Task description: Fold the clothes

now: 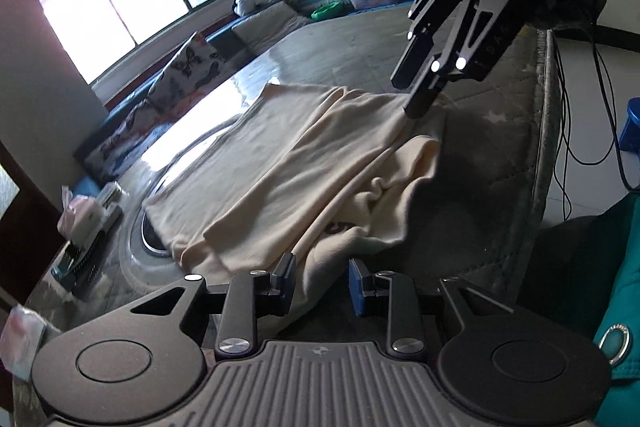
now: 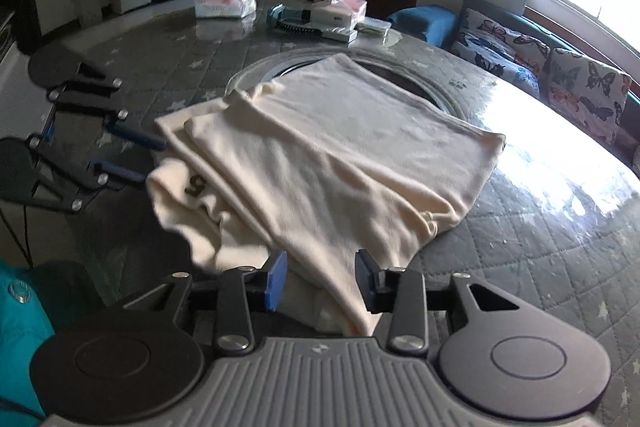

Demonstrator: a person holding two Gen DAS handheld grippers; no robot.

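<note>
Cream garment (image 2: 320,163) part-folded on quilted table (image 2: 540,267), draped over inset glass ring (image 2: 400,75). Looks light, limp, slippery. Left gripper (image 1: 320,285) and right gripper (image 2: 322,277) both agape, straddling near hem. Best pinch doubled hem edge.

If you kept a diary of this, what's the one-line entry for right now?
step: folding | cream garment: partly folded on quilted table | left gripper: open at its edge | right gripper: open at its edge
</note>
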